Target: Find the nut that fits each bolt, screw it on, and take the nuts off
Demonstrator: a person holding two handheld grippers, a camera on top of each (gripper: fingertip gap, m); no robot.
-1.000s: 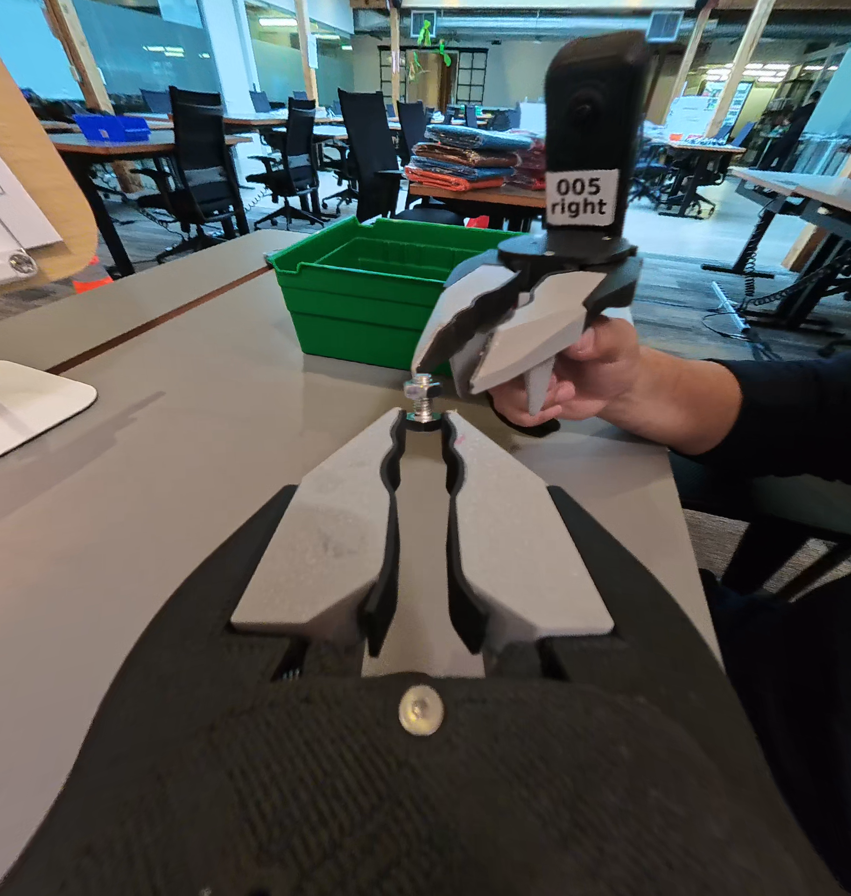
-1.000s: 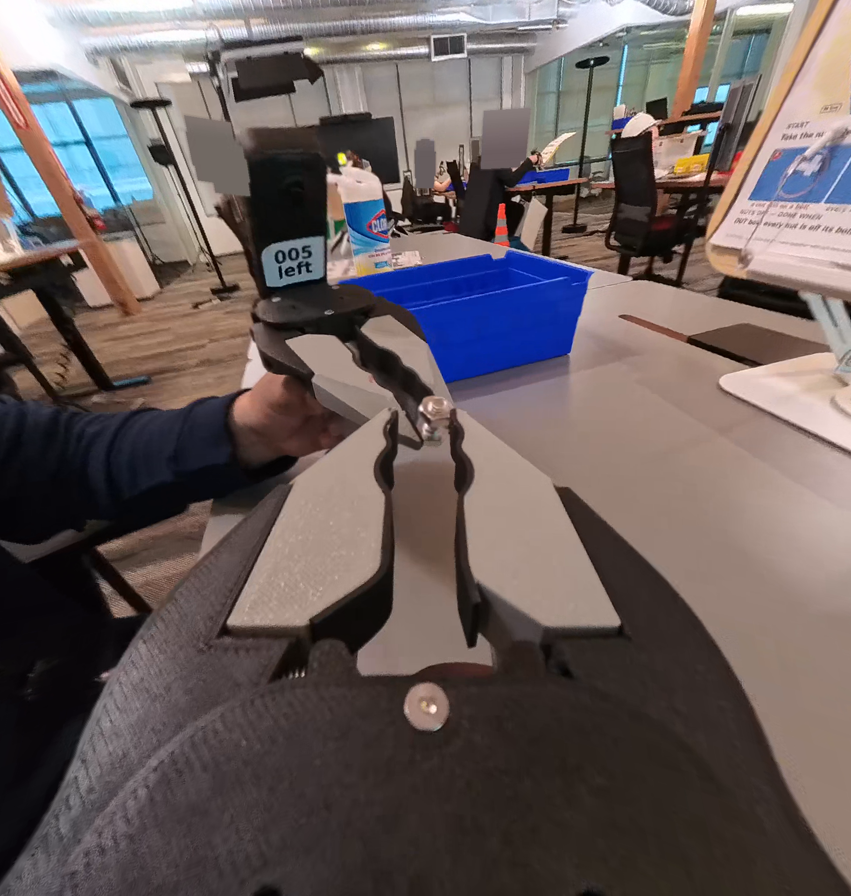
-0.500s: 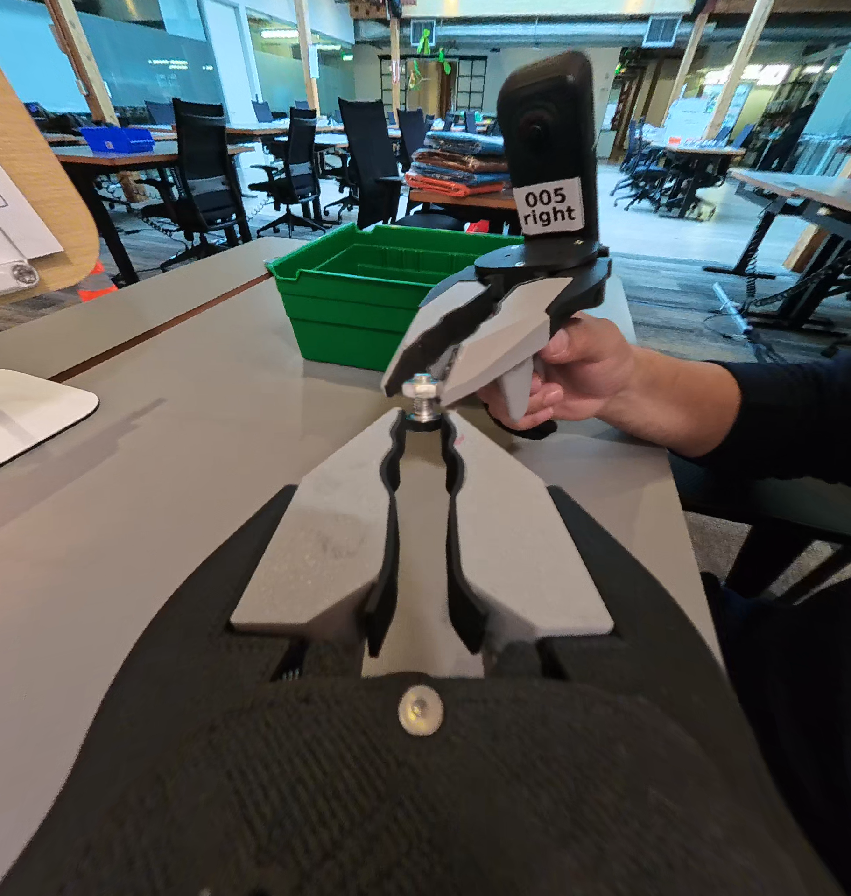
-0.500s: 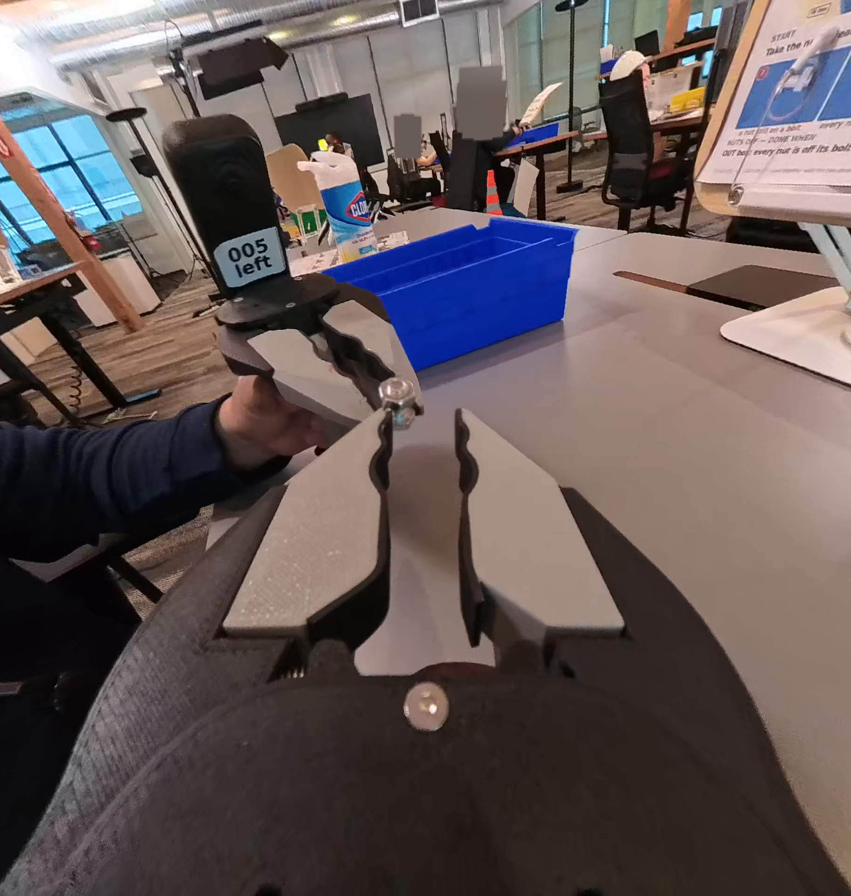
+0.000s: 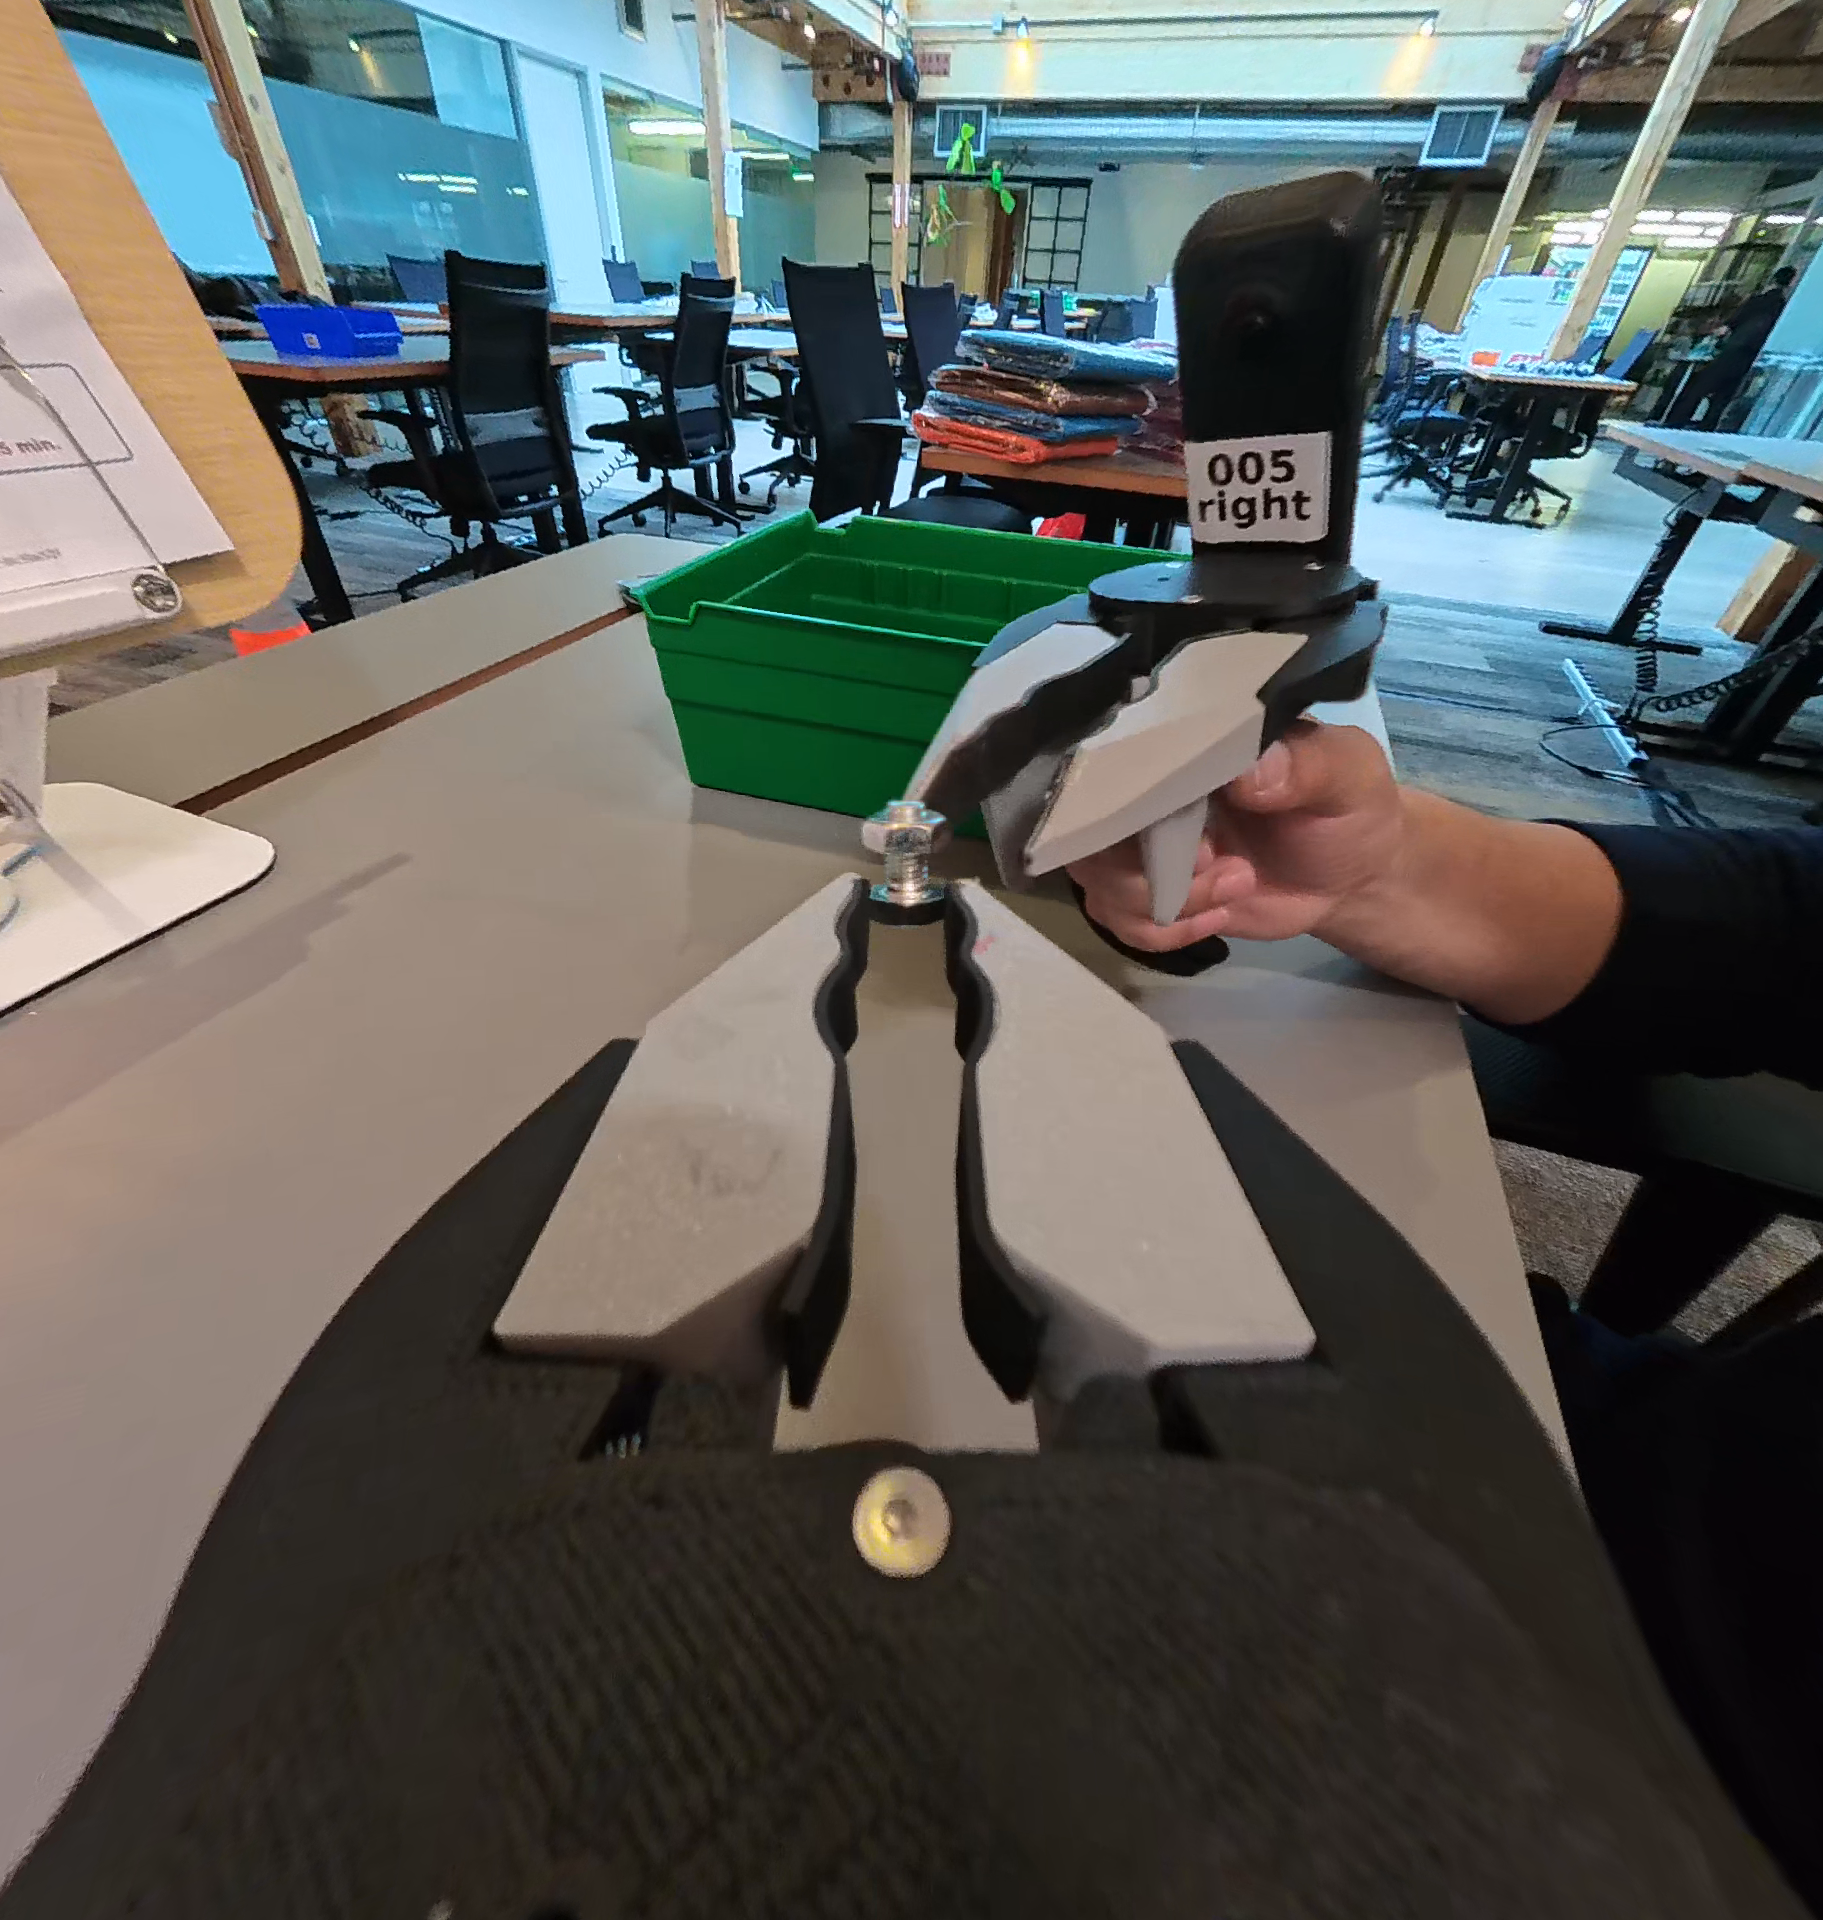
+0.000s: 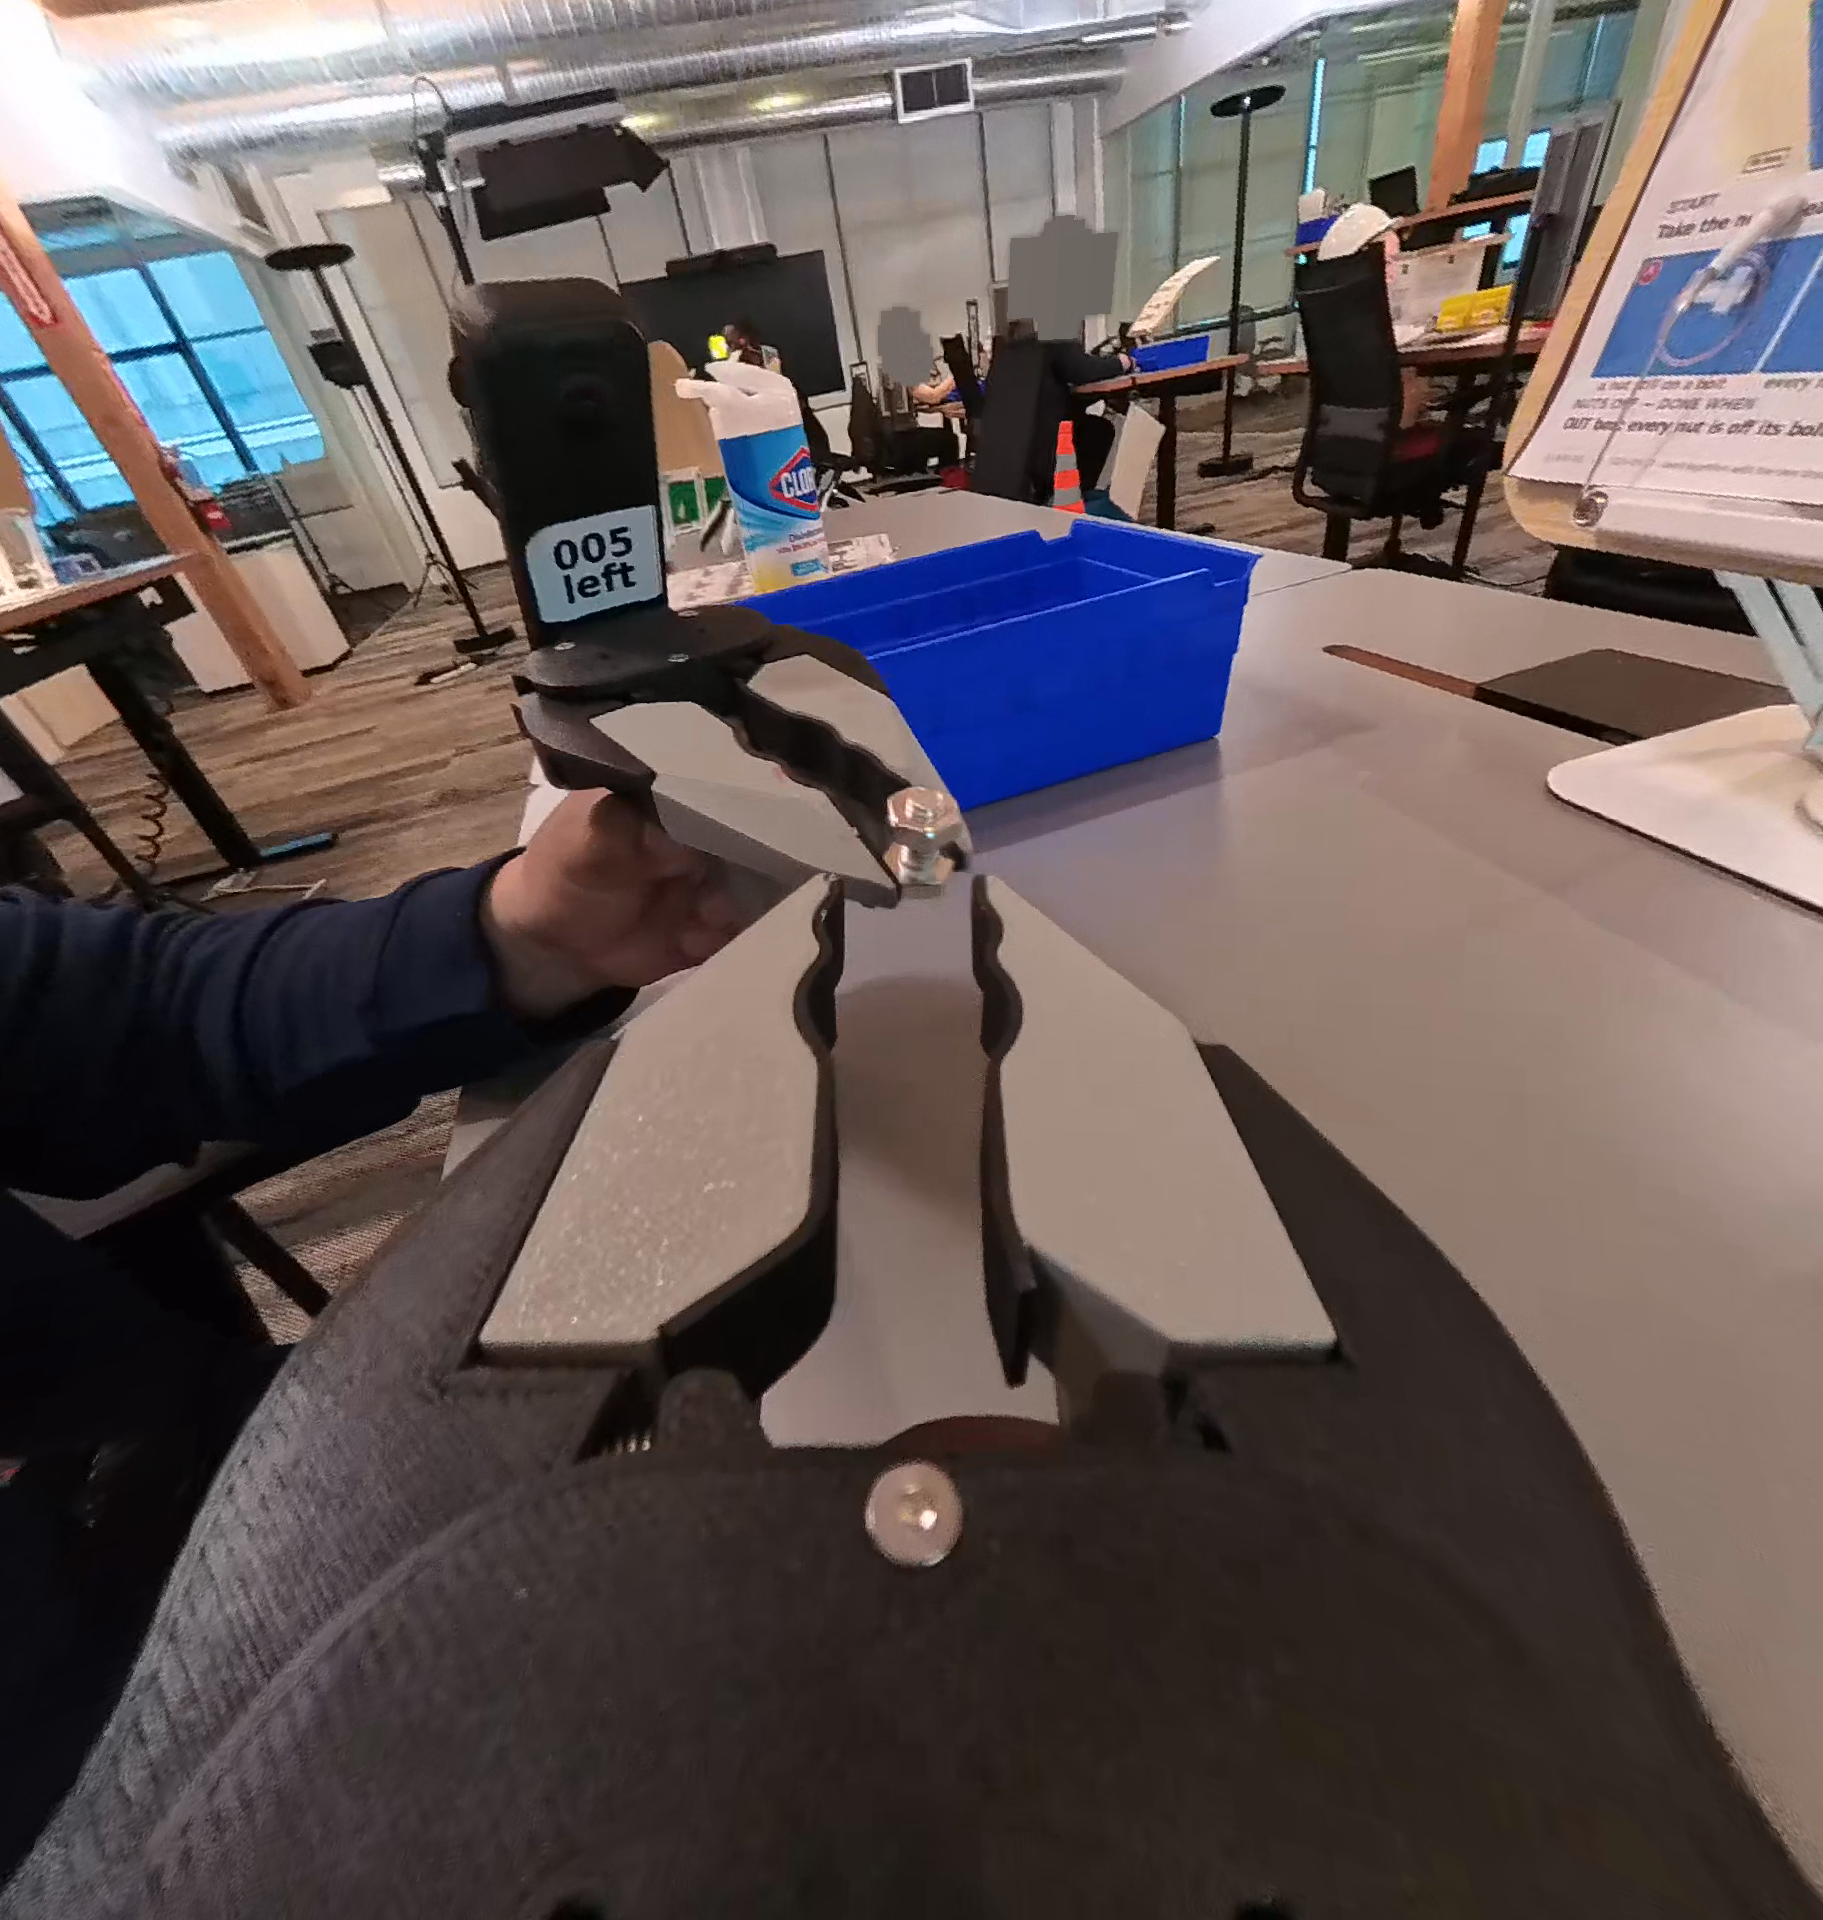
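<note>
Left gripper [image 5: 905, 914] jaws pinch the bolt [image 5: 908, 878] upright above the worktop [image 5: 491, 935], nut [image 5: 905, 831] threaded at its top. Right gripper [image 6: 905, 904] jaws stand spread, just short of it. Risk: an off-centre closure could knock the bolt askew.

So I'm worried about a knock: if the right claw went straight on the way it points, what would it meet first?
Most likely the nut and bolt held upright in the left claw, just past the open right claw; exact depth is unclear.
</note>
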